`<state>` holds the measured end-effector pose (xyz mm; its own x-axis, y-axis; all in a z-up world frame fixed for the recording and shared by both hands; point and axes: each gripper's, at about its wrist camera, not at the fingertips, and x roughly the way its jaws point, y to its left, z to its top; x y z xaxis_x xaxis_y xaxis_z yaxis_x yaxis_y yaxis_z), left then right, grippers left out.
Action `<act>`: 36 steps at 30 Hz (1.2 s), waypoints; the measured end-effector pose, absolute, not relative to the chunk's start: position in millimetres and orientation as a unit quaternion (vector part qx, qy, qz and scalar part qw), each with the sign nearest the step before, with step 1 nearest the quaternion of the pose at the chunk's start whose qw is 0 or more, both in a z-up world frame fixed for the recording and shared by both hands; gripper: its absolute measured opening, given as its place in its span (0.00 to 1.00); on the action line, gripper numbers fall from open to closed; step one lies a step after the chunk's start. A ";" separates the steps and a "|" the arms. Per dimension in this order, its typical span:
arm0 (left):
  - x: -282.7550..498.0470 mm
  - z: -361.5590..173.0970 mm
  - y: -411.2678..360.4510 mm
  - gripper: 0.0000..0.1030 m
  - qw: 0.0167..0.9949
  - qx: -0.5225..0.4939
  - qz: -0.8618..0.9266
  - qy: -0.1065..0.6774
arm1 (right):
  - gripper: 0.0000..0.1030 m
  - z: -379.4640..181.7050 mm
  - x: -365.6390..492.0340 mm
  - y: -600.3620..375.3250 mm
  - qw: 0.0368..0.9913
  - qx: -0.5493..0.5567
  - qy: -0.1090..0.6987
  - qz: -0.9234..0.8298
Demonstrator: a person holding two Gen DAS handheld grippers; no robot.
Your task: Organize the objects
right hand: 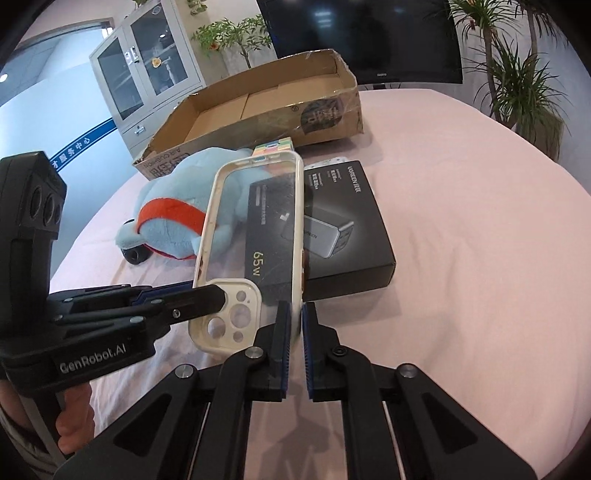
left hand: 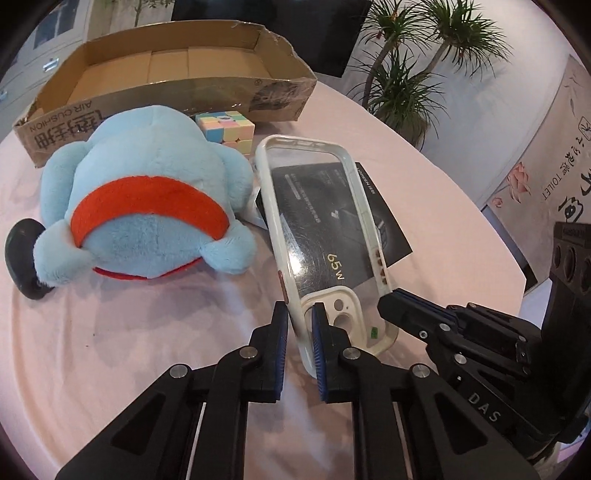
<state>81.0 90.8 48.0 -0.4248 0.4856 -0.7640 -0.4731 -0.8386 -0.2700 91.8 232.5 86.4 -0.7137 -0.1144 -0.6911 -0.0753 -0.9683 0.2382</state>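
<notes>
A clear phone case [left hand: 325, 221] with a cream rim is held above the pink table, gripped from both sides. My left gripper [left hand: 300, 343] is shut on its left rim beside the camera cutout. My right gripper [right hand: 295, 339] is shut on its right rim; it also shows in the left wrist view [left hand: 391, 301]. The case [right hand: 255, 221] stands tilted over a black charger box [right hand: 351, 236]. A blue plush toy [left hand: 147, 199] with a red band lies left of it. A pastel cube [left hand: 229, 127] sits behind the plush. An open cardboard box [left hand: 162, 62] stands at the back.
The pink tablecloth [right hand: 461, 258] stretches bare to the right. A black rounded object [left hand: 22, 258] lies at the plush's left end. Potted plants [left hand: 399, 74], a dark screen [right hand: 362, 33] and a glass cabinet [right hand: 144, 66] stand beyond the table.
</notes>
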 end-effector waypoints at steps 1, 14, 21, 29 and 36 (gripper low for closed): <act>80.8 50.1 89.2 0.09 0.284 -0.454 0.845 -0.007 | 0.06 85.5 90.8 232.4 0.009 0.379 -0.126 -0.917; 76.8 41.2 86.2 0.07 0.259 -0.461 0.849 0.019 | 0.11 72.3 78.5 229.8 0.021 0.397 -0.149 -0.905; 87.6 44.9 77.6 0.07 0.243 -0.446 0.861 0.032 | 0.10 72.3 79.8 219.4 0.026 0.399 -0.139 -0.906; 85.0 52.6 62.1 0.07 0.220 -0.431 0.875 0.028 | 0.08 77.3 72.2 195.6 0.039 0.394 -0.109 -0.912; 87.4 75.7 43.9 0.07 0.207 -0.407 0.889 0.027 | 0.08 94.9 73.1 178.3 0.037 0.369 -0.084 -0.925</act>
<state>87.4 43.9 75.7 -0.5838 0.3454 -0.7347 -0.3898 -0.9131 -0.1195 73.1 178.3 94.9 -0.7251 -0.1311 -0.6760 0.0066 -0.9830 0.1836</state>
